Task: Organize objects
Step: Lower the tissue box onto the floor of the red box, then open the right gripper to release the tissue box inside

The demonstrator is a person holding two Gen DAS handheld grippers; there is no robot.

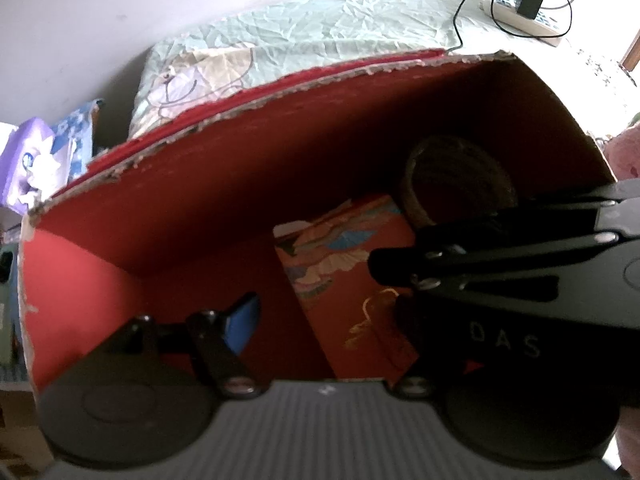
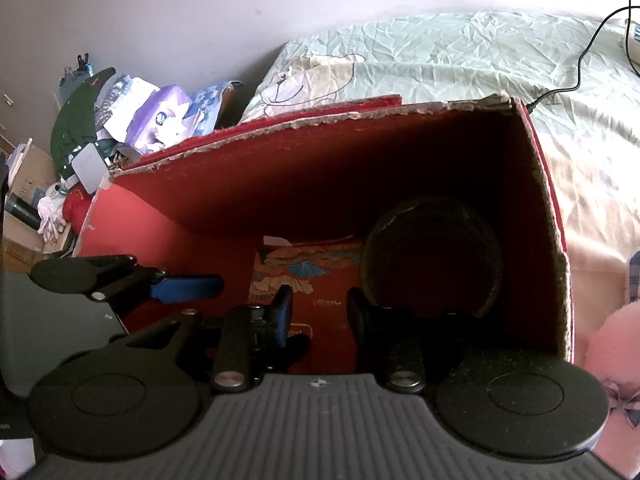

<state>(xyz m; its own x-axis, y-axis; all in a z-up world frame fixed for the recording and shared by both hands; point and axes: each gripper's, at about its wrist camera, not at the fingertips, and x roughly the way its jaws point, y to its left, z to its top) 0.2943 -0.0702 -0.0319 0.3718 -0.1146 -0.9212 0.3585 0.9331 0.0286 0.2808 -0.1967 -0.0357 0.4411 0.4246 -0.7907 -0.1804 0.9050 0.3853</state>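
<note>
Box: red inside and out, torn rim showing pale grey-brown card. Flat packet within: red, printed with fan shapes in blue, teal and cream, plus gold lettering (too small to read). Round basket: dark, ribbed, tan at the rim. Bedsheet: pale mint green with a cartoon bear outline. Tongs: black, blue pads. Cable: black. Wall: white.

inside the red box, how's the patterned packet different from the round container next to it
The patterned packet is flat and rectangular, printed red with fan motifs and gold lettering; the round container is a dark cylinder with no print visible. The packet lies toward the middle of the red box, the container in its corner. Both sit on the box floor, side by side.
</note>
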